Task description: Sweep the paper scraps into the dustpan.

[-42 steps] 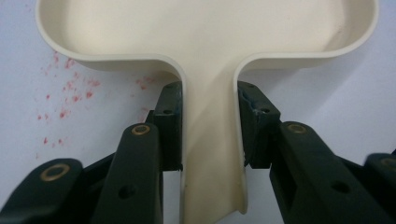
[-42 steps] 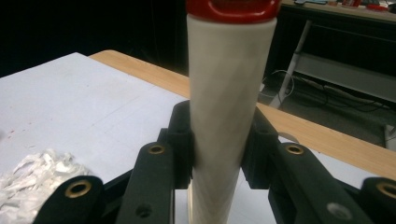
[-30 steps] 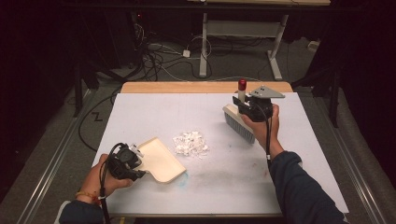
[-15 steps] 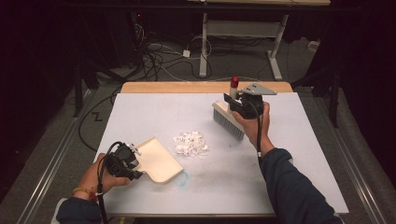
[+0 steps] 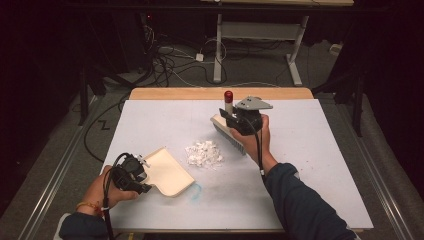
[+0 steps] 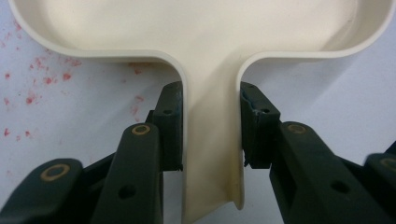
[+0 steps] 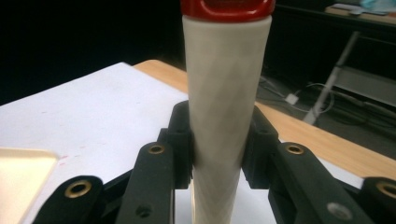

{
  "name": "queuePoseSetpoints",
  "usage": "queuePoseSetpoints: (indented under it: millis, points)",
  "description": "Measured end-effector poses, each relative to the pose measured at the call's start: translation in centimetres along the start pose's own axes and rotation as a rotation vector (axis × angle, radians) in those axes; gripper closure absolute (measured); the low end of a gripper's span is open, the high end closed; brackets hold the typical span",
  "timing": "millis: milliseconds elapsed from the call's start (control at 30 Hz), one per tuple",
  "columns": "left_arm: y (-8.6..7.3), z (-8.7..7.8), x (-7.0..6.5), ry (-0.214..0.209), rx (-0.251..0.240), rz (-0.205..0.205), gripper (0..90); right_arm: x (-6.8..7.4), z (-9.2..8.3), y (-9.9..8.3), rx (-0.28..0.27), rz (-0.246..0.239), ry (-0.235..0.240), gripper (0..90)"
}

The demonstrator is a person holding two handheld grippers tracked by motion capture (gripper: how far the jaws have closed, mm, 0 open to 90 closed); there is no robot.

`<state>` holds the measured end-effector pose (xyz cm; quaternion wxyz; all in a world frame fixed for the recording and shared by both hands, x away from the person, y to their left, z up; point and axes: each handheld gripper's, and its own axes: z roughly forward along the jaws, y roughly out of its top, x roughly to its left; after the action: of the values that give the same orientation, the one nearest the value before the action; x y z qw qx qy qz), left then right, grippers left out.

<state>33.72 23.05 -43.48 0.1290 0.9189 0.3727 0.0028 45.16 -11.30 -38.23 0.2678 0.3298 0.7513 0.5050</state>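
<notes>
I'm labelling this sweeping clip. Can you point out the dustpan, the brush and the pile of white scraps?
dustpan (image 5: 167,172): high view, flat cream pan floor.
brush (image 5: 229,137): high view, bristle head beside the hand.
pile of white scraps (image 5: 203,154): high view, middle of the heap.

Cut off by the top and side edges of the left gripper view: most of the cream dustpan (image 6: 205,42), with only its rear wall and handle visible; hidden in the high view, behind the left gripper (image 5: 131,173) and the hand around it, that same handle. Cropped at the top of the right gripper view, the red cap of the brush handle (image 7: 226,84), and out of frame below, the bristles. Too small to tell apart in the high view: single pieces within the white scrap pile (image 5: 204,154).
</notes>
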Motion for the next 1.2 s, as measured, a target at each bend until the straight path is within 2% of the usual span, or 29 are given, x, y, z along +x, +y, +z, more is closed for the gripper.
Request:
queuePoseSetpoints:
  millis: [67,100,167,200,233,300,433,600,933,1067,1167,1200]
  points:
    - [0.1,0.0,-0.1,0.008,0.009,0.005,63.4,0.8,0.0,0.0,-0.002,-0.012,0.016,69.8]
    - [0.1,0.0,-0.1,0.013,0.014,0.01,63.4,1.7,0.1,0.0,-0.003,-0.016,0.041,69.5]
    - [0.3,0.0,-0.2,0.019,0.028,0.015,63.4,2.0,0.2,-0.1,-0.004,-0.024,0.046,69.3]
    - [0.4,-0.1,-0.2,0.021,0.035,0.017,63.4,3.0,0.3,-0.1,0.002,-0.05,0.047,69.1]
    - [0.6,-0.2,-0.3,0.022,0.039,0.015,63.4,3.4,0.3,0.0,0.002,-0.062,0.047,69.1]
    - [0.9,-0.5,-0.4,0.035,0.056,0.025,63.4,3.8,0.4,-0.1,-0.005,-0.062,0.055,69.2]
    - [1.6,-0.9,-0.8,0.064,0.092,0.043,63.4,4.5,0.6,0.0,-0.013,-0.061,0.069,69.3]
    - [2.1,-0.8,-0.9,0.069,0.116,0.051,63.4,5.1,0.8,0.1,-0.016,-0.063,0.079,69.4]
    - [2.5,-0.3,-0.9,0.07,0.142,0.056,63.4,6.6,1.3,0.3,-0.034,-0.041,0.112,69.4]
    - [2.5,-0.2,-0.9,0.066,0.138,0.052,63.4,7.1,1.4,0.3,-0.043,-0.023,0.118,69.5]
    - [2.6,0.1,-1.1,0.059,0.136,0.057,63.4,8.0,1.4,0.1,-0.05,-0.017,0.148,69.1]
    - [2.6,0.2,-1.1,0.059,0.139,0.057,63.4,8.2,1.4,0.0,-0.053,-0.023,0.146,69.0]
